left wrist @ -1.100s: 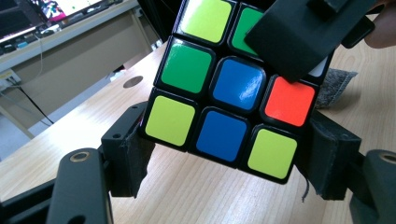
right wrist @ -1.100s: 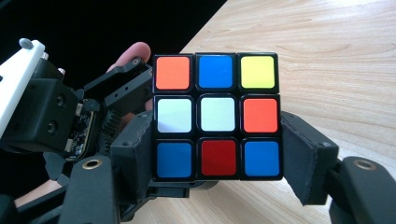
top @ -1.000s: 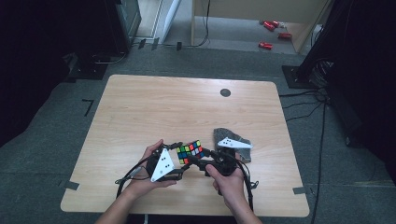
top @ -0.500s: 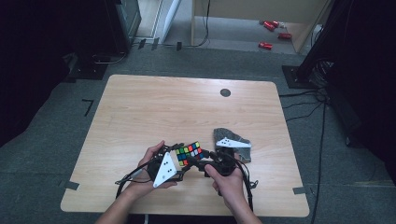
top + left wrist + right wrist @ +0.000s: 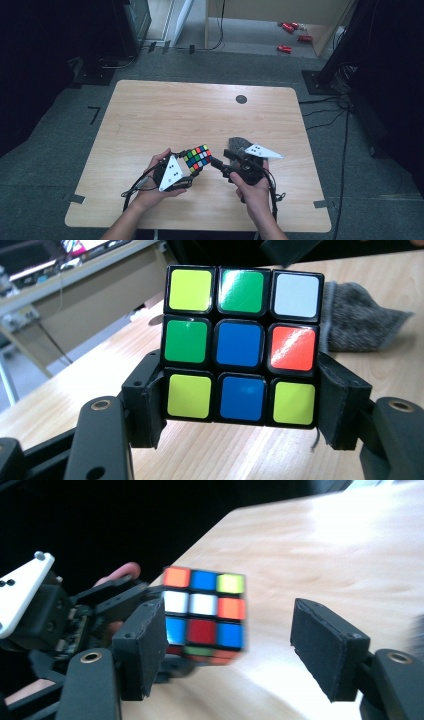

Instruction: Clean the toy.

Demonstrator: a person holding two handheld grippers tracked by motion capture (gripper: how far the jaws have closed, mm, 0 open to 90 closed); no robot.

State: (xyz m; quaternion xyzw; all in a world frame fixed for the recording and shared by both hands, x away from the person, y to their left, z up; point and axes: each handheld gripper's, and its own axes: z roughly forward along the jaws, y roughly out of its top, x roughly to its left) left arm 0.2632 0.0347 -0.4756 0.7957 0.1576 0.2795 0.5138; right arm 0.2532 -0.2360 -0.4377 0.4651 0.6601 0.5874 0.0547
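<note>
Left gripper (image 5: 240,415) has just been closing and now clamps the Rubik's cube (image 5: 196,157) by its bottom layer, held above the table (image 5: 150,115). Right gripper (image 5: 230,650), jaws apart, points level at the cube from beside it. Step: handover/regrip for a layer turn. Next: right jaws close squarely on one layer.

Glossy plastic cube (image 5: 242,344), matt wood-grain table (image 5: 165,115), knitted grey cloth (image 5: 357,320).
</note>
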